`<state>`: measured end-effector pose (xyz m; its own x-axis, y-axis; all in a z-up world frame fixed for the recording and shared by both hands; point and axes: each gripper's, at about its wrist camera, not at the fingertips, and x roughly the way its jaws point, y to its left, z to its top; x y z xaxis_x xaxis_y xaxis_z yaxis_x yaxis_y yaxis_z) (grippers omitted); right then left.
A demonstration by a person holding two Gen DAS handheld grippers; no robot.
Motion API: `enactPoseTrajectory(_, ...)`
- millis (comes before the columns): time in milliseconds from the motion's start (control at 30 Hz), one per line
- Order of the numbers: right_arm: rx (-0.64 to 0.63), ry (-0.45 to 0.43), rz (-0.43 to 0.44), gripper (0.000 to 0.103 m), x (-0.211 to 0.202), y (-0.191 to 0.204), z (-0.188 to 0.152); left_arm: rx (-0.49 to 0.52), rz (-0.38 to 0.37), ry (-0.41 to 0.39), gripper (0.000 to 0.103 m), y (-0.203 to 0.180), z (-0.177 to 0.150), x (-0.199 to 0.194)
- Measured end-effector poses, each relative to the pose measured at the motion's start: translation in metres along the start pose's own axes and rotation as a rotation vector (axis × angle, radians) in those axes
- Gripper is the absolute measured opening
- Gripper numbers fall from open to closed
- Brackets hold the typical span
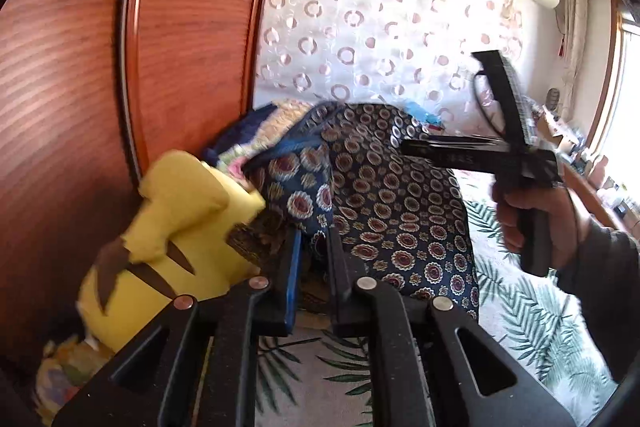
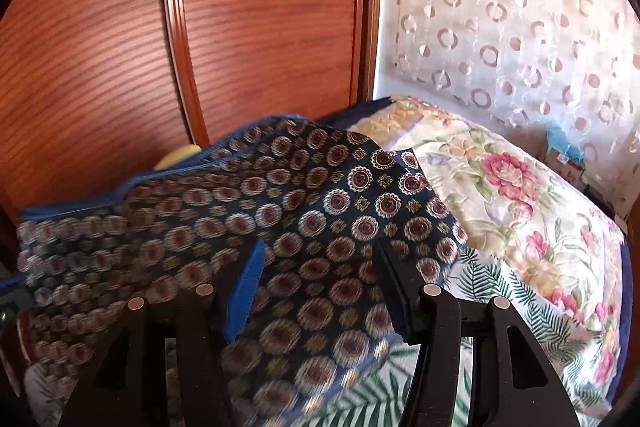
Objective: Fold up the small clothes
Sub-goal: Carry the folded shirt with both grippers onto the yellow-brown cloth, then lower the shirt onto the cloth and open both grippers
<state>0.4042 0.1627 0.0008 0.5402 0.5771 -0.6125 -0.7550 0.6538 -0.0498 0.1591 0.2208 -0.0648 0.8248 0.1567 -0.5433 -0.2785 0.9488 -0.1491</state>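
Observation:
A navy garment with red and gold medallions [image 1: 384, 187] hangs lifted over the bed; it also fills the lower left of the right wrist view [image 2: 280, 227]. My left gripper [image 1: 314, 239] is shut on a bunched part of it near its blue-trimmed edge. My right gripper [image 2: 320, 251] is open, its jaws wide apart, with the cloth draped loosely between and over them. In the left wrist view the right gripper [image 1: 496, 123] is held up in a hand, to the right of the garment.
A yellow plush toy [image 1: 172, 227] lies at the left against the wooden wardrobe [image 1: 120, 47]. A floral quilt [image 2: 500, 187] is piled at the back. The bed sheet has a green leaf print [image 1: 520, 307]. A patterned sheer curtain [image 2: 500, 19] hangs behind.

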Motion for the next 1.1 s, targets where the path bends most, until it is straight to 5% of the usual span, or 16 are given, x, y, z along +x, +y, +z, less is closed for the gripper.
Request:
enactPoseTrajectory(233, 0.024, -0.048, 0.022, 0.058, -0.06, 0.016, -0.034, 0.045, 0.015, -0.052, 0.052, -0.004, 0.008, -0.028)
enactPoseTrajectory(333, 0.033, -0.06, 0.028, 0.058, -0.09, 0.018, -0.047, 0.069, 0.013, -0.069, 0.083, -0.011, 0.01, -0.037)
enactPoseTrajectory(367, 0.033, -0.063, 0.028, 0.058, -0.101, 0.018, -0.051, 0.077, 0.021, -0.08, 0.086, -0.013, 0.009, -0.04)
enactPoseTrajectory(700, 0.068, -0.104, -0.015, 0.058, -0.187, 0.028, -0.099, 0.135, 0.013, -0.124, 0.088, -0.04, 0.003, -0.069)
enactPoseTrajectory(1100, 0.154, -0.139, -0.135, 0.067, -0.292, 0.042, -0.174, 0.176, -0.112, -0.077, 0.088, -0.086, -0.023, -0.088)
